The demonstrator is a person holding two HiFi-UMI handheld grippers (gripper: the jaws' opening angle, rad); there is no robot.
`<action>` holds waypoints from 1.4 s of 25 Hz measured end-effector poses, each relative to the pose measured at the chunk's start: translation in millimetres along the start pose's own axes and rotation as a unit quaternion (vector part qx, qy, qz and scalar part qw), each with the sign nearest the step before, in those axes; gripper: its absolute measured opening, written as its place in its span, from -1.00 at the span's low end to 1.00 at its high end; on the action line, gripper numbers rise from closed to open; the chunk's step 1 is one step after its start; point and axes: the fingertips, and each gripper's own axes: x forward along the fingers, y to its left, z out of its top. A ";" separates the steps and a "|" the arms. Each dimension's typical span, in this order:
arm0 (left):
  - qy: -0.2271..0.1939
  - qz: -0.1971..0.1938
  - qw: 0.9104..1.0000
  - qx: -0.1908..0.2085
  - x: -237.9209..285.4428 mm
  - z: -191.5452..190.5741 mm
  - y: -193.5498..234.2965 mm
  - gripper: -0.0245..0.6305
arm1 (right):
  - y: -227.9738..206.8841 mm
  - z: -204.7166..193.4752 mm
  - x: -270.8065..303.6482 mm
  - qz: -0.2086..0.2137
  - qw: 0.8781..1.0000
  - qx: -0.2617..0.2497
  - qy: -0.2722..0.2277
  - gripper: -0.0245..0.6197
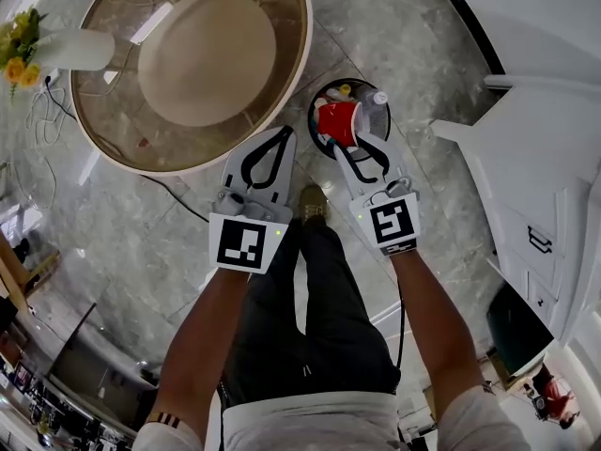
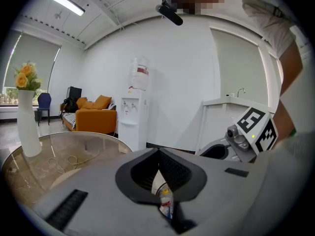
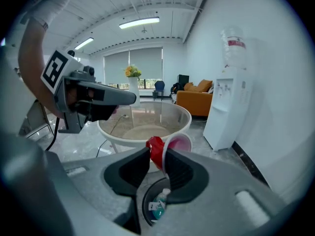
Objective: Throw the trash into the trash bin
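So the right hand-held gripper (image 1: 336,142) is clamped on a red cup (image 1: 339,120), thin glossy plastic with a pale pinkish inside. The dark ribbed pads pinch its wall, and it looks a bit squashed there. It lies more or less on its side, long axis running away from the jaws with the mouth facing outward, and it sits right above the trash bin (image 1: 314,113). The bin is a round dark-rimmed tub on the grey marble floor, just beside the round glass table (image 1: 305,54) with the white rim.

From the head view the cup and jaws cover a good chunk of the bin. I can only make out a clear plastic bottle (image 1: 375,101) and a yellow cap, and the rest of what's inside is hard to tell. How deep the bin goes, can't say.

The left hand-held gripper (image 1: 285,132) is off to the side over the floor, tips closed together with nothing in them
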 end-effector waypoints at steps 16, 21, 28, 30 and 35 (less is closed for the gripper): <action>0.004 0.002 1.000 0.001 18.3 5.3 -12.2 -0.93 | -24.8 -34.8 1.4 0.009 0.999 0.015 0.041 -0.37; -0.002 0.010 1.000 0.003 13.8 16.9 -7.7 -0.93 | -33.5 -1.4 -5.4 0.000 1.000 0.018 -0.004 -0.52; -0.032 0.025 0.999 0.011 -1.8 71.1 -0.9 -0.93 | -42.2 80.2 -30.3 -0.008 0.997 0.002 -0.076 -0.92; -0.046 0.029 0.998 0.017 -7.9 94.2 0.3 -0.93 | -42.7 110.2 -40.2 -0.007 0.995 0.003 -0.101 -0.92; -0.075 0.038 0.996 0.027 -29.6 156.8 -3.6 -0.93 | -33.6 195.3 -75.6 0.010 0.988 0.000 -0.157 -0.92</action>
